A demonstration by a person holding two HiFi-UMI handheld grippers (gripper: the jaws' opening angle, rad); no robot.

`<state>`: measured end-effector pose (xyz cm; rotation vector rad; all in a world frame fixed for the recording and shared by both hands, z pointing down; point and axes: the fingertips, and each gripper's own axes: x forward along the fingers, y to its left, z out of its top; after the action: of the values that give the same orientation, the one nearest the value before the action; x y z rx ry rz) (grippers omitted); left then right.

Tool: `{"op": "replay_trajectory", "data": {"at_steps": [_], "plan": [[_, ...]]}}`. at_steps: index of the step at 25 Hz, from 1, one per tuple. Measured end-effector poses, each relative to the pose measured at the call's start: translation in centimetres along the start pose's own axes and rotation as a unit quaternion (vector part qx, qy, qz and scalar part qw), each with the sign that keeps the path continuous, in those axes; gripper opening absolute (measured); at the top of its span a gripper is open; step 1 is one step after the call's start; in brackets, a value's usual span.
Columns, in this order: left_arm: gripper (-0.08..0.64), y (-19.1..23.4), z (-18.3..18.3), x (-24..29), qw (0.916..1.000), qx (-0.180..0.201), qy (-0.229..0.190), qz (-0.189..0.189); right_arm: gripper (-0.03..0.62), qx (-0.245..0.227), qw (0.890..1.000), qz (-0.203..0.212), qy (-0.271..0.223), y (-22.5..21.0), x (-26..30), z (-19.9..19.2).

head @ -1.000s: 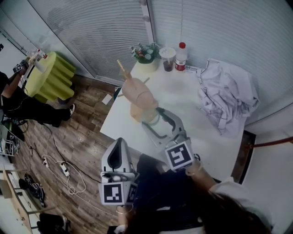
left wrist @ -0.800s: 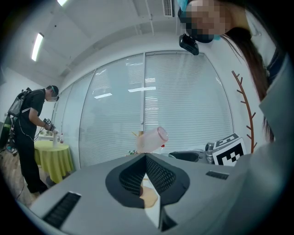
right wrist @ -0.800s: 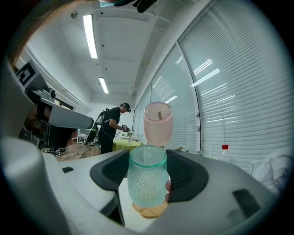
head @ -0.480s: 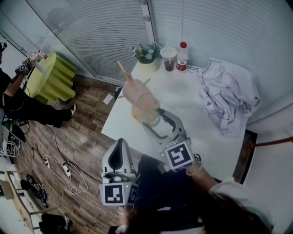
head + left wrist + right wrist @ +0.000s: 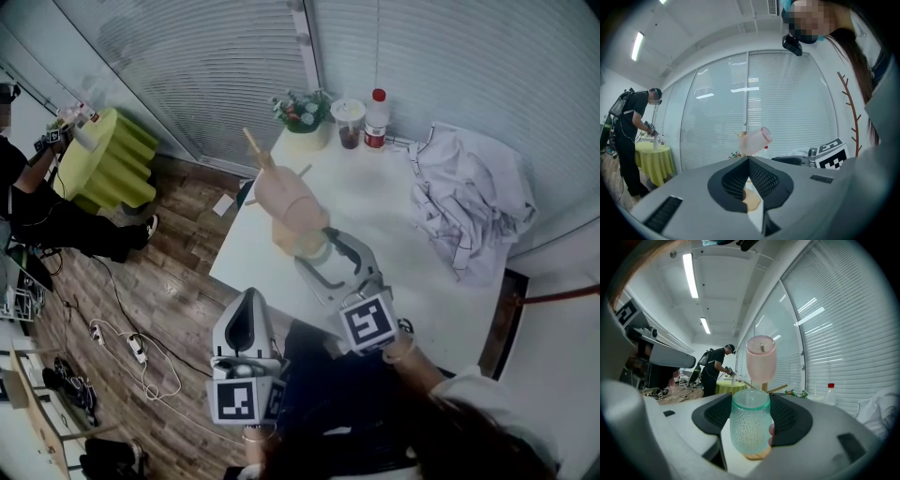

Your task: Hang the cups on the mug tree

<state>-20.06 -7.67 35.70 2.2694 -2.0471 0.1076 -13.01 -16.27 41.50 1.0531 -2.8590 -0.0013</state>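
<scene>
At the table's near left edge our left gripper [image 5: 249, 298] hung off the white table [image 5: 375, 216] with its jaws closed together on nothing. To its right stood the wooden mug tree [image 5: 255, 148], a frosted pink cup [image 5: 286, 197] already hung on it at a tilt. Just in front of that, our right gripper [image 5: 325, 242] clasped a green cup [image 5: 750, 427] of pebbled, see-through glass, upright between both pads and low over the tree's round wooden base [image 5: 754, 455]. The pink cup loomed directly above and behind the green one, with two bare pegs [image 5: 779, 389] poking out beside the trunk. Around us, from the left, were a person [image 5: 28, 206] in black, a round green-draped table [image 5: 103, 159], cables [image 5: 131, 349] on the wood floor, then a flower pot [image 5: 302, 117], a lidded drink [image 5: 349, 120], a red-capped bottle [image 5: 377, 112] and a crumpled white cloth [image 5: 469, 211]. Against a second before, both grippers and both cups sat as they had.
</scene>
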Motion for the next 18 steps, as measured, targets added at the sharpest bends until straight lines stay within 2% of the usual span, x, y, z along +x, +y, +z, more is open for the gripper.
{"op": "replay_trajectory", "data": {"at_steps": [11,18], "plan": [[0.0,0.1,0.3,0.4,0.9999,0.009,-0.002,-0.007,0.262,-0.002,1.0,0.0,0.003,-0.1,0.6,-0.4],[0.0,0.0,-0.8,0.5,0.9998,0.001,0.019,-0.009,0.263,-0.009,1.0,-0.002,0.013,0.0,0.8,-1.4]]}}
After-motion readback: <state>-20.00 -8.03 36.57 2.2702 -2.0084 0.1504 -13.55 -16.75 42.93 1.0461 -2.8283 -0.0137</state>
